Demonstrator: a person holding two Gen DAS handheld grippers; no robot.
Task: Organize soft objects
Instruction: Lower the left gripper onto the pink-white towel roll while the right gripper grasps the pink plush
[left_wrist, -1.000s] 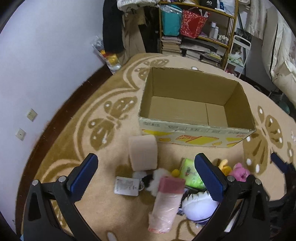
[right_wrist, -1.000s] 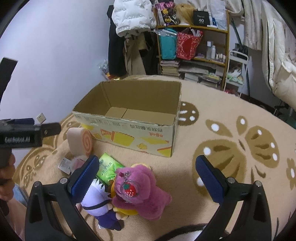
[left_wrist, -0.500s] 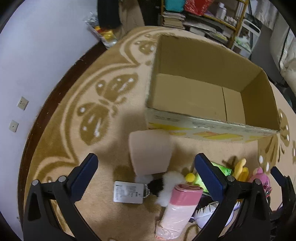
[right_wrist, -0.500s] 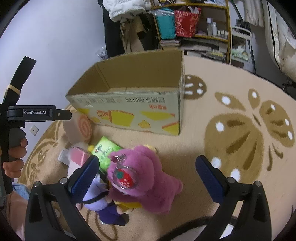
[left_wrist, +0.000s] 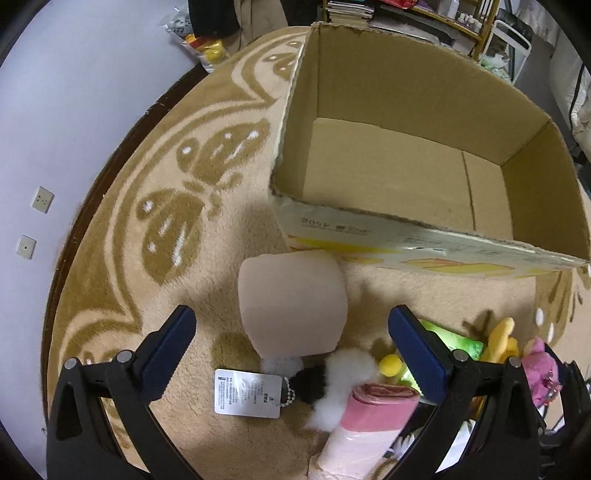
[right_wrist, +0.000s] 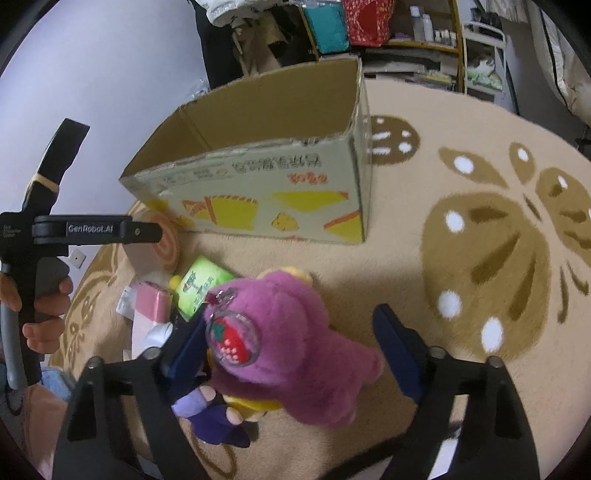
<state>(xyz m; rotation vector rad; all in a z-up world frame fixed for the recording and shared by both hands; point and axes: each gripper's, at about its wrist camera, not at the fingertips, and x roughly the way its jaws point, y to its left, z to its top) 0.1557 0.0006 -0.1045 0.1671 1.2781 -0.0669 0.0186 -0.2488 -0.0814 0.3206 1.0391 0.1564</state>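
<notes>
Right claw (right_wrist: 291, 349) straddles purple plush bear (right_wrist: 295, 354), jaws just been closing, left pad against bear, right pad apart from it (no grip yet). Left claw (left_wrist: 291, 345) wide open, holding nothing, above beige roll cushion (left_wrist: 291, 302). Cushion lies on rug (left_wrist: 122, 258) just beside cardboard box (left_wrist: 406, 229). Green packet (right_wrist: 201, 284), pink roll (left_wrist: 365, 421), white tag (left_wrist: 245, 393) crowded near bear.

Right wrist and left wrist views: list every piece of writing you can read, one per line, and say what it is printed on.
"GenRobot.AI": on the left gripper body.
Cardboard box front: red and dark characters, too blurred to read.
White hang tag: fine print, too small.
Green packet: dark characters, unreadable.
</notes>
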